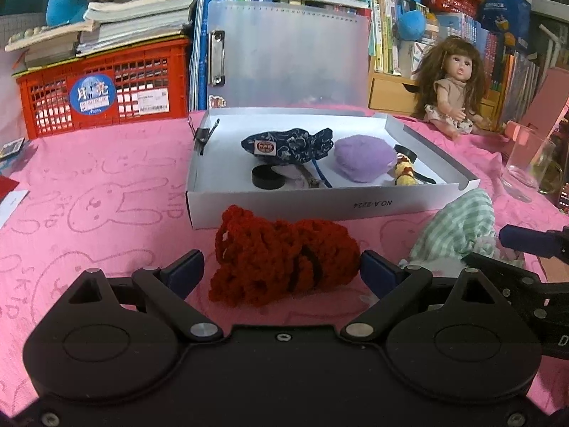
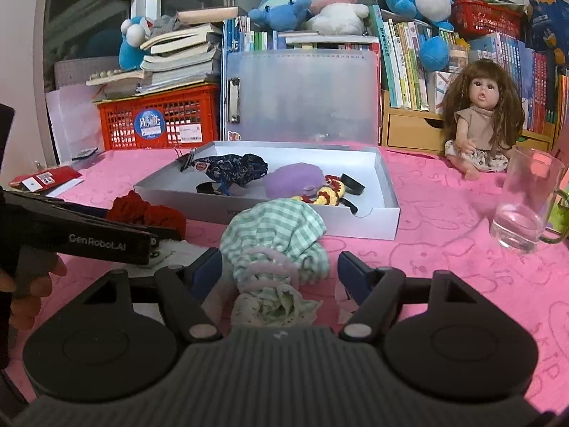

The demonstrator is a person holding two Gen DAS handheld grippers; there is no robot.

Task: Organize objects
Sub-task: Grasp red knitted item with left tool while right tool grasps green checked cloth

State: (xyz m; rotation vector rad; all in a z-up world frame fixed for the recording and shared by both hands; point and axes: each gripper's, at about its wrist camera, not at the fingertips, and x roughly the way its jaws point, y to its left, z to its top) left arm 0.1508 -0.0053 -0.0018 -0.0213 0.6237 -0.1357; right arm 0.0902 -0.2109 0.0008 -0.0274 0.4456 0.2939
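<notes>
Left wrist view: left gripper [image 1: 282,270] straddles the red crochet pouch [image 1: 281,258], lying just before the white box [image 1: 320,203], jaws spread, not pressing. Right wrist view: right gripper [image 2: 279,272] brackets the green checked bundle [image 2: 275,245] before that box [image 2: 373,219], jaws unclenched.

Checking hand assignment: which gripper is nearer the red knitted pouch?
Left. The left gripper straddles the red knitted pouch, jaws open; the right gripper is around the green checked pouch beside it.
</notes>
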